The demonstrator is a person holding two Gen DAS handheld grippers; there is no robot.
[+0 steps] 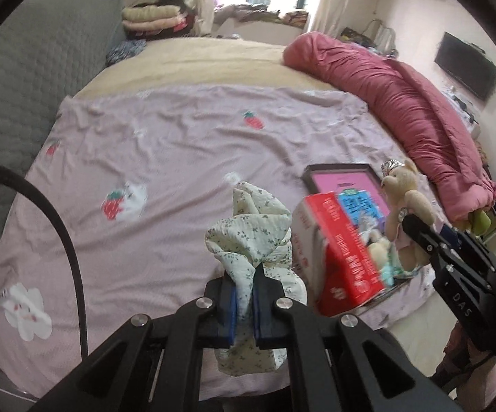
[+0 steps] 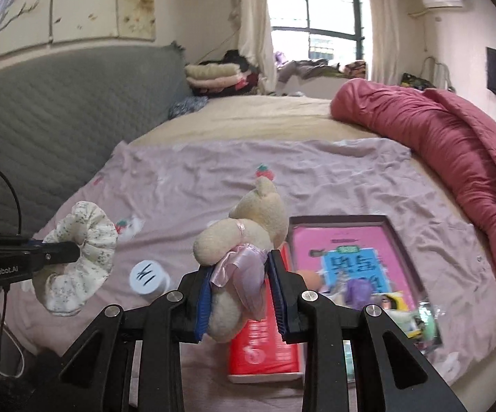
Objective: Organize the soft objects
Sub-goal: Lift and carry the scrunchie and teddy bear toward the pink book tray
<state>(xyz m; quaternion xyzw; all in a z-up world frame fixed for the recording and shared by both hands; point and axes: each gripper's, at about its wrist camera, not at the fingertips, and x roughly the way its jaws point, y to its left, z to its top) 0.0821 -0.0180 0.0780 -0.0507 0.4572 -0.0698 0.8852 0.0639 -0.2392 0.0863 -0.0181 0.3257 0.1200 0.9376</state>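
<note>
My left gripper (image 1: 244,304) is shut on a cream floral scrunchie (image 1: 253,237), which hangs above the pink strawberry sheet (image 1: 165,158). From the right wrist view that scrunchie (image 2: 83,250) shows as a ruffled ring at the left, pinched by the left gripper (image 2: 71,252). My right gripper (image 2: 239,295) is shut on a beige teddy bear (image 2: 251,223) in a lilac satin skirt, held up off the bed. The left wrist view shows the bear (image 1: 407,206) at the right, with the right gripper (image 1: 411,223) clamped on it.
A dark-framed tray (image 2: 344,219) with a pink book and small items lies on the sheet beside a red box (image 2: 265,346). A white lidded jar (image 2: 148,276) stands near the scrunchie. A rolled red quilt (image 2: 453,158) lines the right side; a grey headboard (image 2: 59,110) is at left.
</note>
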